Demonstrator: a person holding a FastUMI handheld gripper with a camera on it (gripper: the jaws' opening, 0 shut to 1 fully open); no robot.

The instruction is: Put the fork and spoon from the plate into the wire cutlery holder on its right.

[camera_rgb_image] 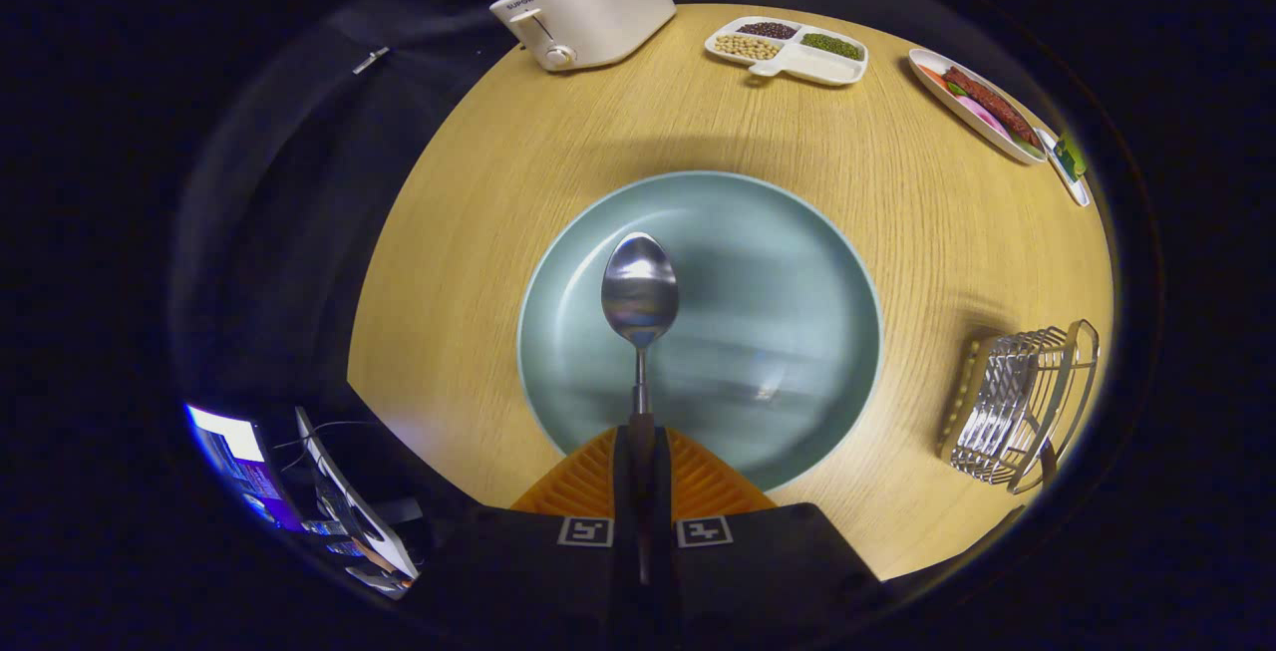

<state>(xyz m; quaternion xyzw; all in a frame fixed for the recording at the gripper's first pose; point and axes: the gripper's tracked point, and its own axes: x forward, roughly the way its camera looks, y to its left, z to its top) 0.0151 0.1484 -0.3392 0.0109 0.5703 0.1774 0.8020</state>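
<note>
Tool (639, 452) clamped on spoon (639, 290) handle — bowl ahead, over plate (797, 262)

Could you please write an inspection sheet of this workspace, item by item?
Surface: round wooden table, no spills seen.
Job's things: spoon clamped by its handle, bowl out over the blue-green plate; wire cutlery holder to the plate's right; fork: nothing seen.
Clutter: toaster with bread; divided dish of beans; food tray.
Gripper: gripper, orange fingers shut on the spoon handle.
Cables: thin leads near a screen.
Surroundings: dark booth wall.
</note>
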